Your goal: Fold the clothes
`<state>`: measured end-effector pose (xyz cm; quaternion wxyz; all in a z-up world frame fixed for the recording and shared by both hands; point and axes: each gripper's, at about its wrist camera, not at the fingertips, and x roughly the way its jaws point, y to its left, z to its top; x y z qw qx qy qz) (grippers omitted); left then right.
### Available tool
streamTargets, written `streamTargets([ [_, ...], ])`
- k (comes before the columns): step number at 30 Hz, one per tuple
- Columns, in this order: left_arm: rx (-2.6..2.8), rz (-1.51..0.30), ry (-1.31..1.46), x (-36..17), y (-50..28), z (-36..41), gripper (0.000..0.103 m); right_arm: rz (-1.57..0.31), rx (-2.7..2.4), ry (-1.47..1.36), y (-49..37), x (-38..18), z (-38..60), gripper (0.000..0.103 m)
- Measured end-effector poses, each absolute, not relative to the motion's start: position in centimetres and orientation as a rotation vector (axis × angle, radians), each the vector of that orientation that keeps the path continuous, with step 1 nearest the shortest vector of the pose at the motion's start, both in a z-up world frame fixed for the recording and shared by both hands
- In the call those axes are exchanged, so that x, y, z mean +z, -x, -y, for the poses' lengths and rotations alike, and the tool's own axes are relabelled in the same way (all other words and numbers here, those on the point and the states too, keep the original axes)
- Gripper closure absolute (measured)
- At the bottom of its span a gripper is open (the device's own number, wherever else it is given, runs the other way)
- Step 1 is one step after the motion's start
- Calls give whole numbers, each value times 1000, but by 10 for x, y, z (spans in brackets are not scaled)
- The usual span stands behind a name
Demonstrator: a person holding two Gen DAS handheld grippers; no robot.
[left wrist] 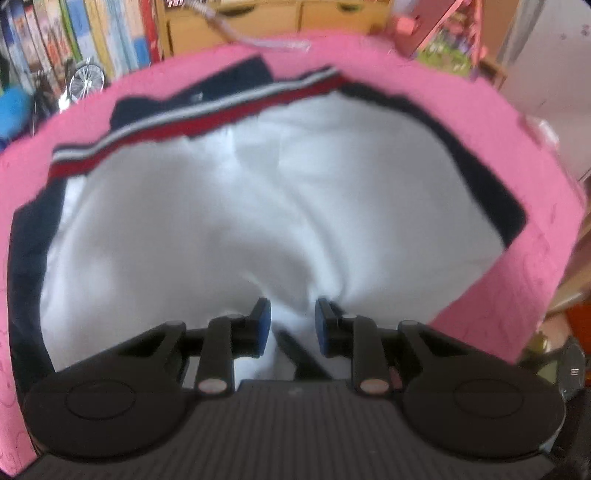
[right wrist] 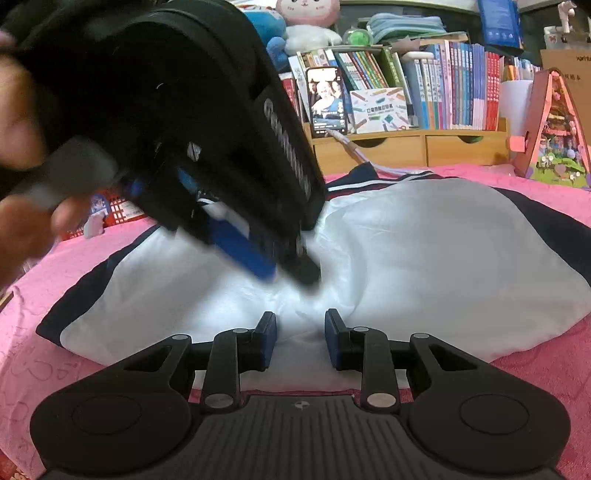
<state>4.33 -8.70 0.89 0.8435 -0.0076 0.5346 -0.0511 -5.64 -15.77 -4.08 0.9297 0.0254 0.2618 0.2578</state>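
Observation:
A white garment (left wrist: pixel 258 203) with navy sleeves and a red, white and navy striped band lies spread on a pink cloth (left wrist: pixel 517 147). My left gripper (left wrist: pixel 292 325) is shut on a bunched fold of its white fabric near the front edge, and creases run out from the pinch. In the right wrist view the same garment (right wrist: pixel 424 251) fills the middle. My right gripper (right wrist: pixel 301 339) is shut on a raised fold at its near edge. The left gripper (right wrist: pixel 288 275) slants down from the upper left just beyond it, held by a person's hand (right wrist: pixel 22 184).
Behind the pink cloth (right wrist: pixel 535 369) stands a wooden drawer unit (right wrist: pixel 388 147) with a row of books (right wrist: pixel 461 92) and a propped phone (right wrist: pixel 327 101). A pink toy house (right wrist: pixel 554 140) sits at the back right. Plush toys (right wrist: pixel 306 18) are on top.

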Motion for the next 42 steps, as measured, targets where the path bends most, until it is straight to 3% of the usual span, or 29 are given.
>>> streamTargets([
  [23, 167, -996, 211, -14, -181, 37, 85, -523, 530, -16, 70, -40, 159, 76],
  [30, 183, -965, 183, -15, -174, 40, 85, -516, 540, -22, 73, -40, 164, 76],
  [36, 124, -924, 130, 19, -142, 59, 84, -503, 540, -13, 76, -42, 165, 76],
  [42, -36, -1027, 30, 24, -78, 101, 84, -501, 541, -11, 75, -42, 165, 76],
])
